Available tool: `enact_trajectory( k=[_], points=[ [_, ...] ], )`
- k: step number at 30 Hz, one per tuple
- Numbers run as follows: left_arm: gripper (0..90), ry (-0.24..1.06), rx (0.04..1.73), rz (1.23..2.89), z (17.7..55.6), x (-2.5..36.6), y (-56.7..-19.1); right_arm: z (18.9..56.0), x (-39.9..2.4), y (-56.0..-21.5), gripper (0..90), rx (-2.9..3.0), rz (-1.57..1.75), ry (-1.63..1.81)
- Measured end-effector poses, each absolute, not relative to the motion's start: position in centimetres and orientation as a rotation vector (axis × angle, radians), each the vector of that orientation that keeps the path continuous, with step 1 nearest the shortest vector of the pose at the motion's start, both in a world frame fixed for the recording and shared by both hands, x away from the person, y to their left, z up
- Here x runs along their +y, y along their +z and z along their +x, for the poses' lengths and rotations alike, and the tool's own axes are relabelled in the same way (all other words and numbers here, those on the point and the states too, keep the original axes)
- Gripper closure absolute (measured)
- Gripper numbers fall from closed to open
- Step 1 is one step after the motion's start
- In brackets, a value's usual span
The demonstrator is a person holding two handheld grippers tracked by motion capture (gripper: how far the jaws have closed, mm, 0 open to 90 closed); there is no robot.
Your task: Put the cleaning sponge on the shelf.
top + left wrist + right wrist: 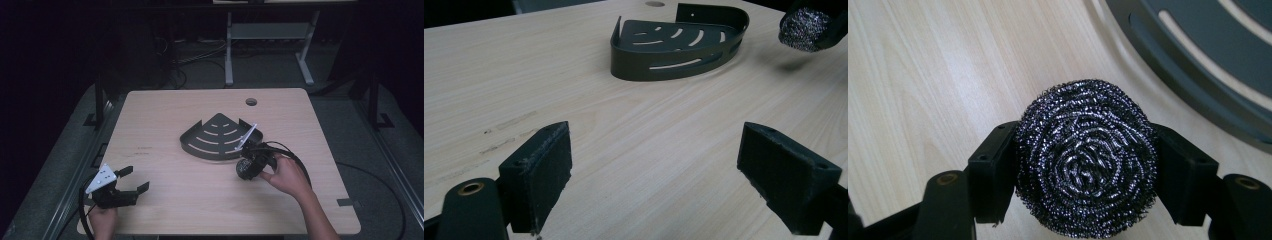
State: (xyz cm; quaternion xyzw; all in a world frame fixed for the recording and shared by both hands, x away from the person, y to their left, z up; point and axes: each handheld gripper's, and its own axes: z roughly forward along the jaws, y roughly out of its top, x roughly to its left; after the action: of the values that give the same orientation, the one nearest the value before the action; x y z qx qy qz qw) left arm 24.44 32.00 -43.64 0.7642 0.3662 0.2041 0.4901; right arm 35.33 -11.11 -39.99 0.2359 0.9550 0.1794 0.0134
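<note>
In the high view the room beyond the desk (200, 200) is dark, and the steel scourer (244, 168) is a dim lump half covered by the right gripper (248, 166) and the hand (287, 175) behind it. In the right gripper view the scourer (1087, 157) is plain: one round ball of coiled wire, clamped between that gripper's two fingers (993, 170), its lower edge cut off by the frame, held above the wood just beside the curved wall of the rack (1198, 65). There is one rack (220, 136), a dark quarter-round corner shelf with curved slots, lying near the middle of the desk; its far wall is partly hidden by the gripper's grey plate. The left gripper (127, 186) sits at the near left corner, well apart from the rack, its two fingers (541, 172) spread wide with nothing between them. One round hole (251, 102) shows near the far edge.
</note>
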Motion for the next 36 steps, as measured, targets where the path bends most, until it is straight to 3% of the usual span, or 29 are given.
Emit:
enact_trajectory(
  k=[36],
  points=[
    [13.7, 0.495, 0.891, 1.853, 24.5, 32.1, -43.6, 38.9, -8.7, -36.6, 32.3, 2.974, 0.687, 0.527]
  ],
)
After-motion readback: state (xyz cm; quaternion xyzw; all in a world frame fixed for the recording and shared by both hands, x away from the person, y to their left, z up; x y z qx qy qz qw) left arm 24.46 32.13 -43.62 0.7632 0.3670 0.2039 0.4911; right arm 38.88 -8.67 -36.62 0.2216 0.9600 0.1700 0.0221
